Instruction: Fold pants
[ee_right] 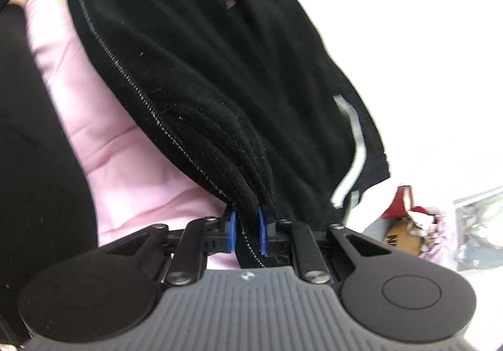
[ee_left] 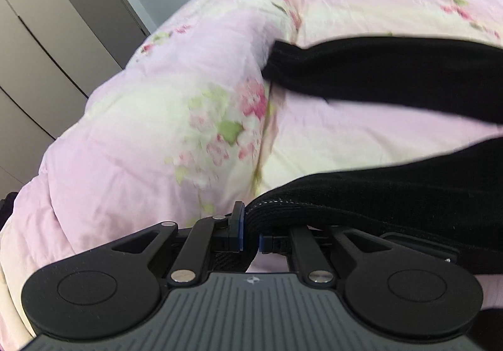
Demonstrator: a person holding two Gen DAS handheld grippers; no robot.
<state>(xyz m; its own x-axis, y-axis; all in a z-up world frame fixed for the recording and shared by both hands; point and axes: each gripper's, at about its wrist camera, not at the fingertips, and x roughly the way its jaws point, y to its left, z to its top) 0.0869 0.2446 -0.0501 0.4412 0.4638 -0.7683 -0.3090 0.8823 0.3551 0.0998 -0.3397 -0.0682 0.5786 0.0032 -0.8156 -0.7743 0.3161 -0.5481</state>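
Left wrist view: the left gripper (ee_left: 250, 233) has its blue-padded jaws clenched on a ribbed edge of the black pants (ee_left: 393, 194), which run off toward 3 o'clock. Another stretch of the pants lies at 2 o'clock across a pink floral quilt (ee_left: 188, 106). Tall cabinet doors (ee_left: 47, 36) stand at 10 o'clock. Right wrist view: the right gripper (ee_right: 247, 233) grasps bunched ribbed pants fabric that rises toward 12 o'clock above the pink quilt.
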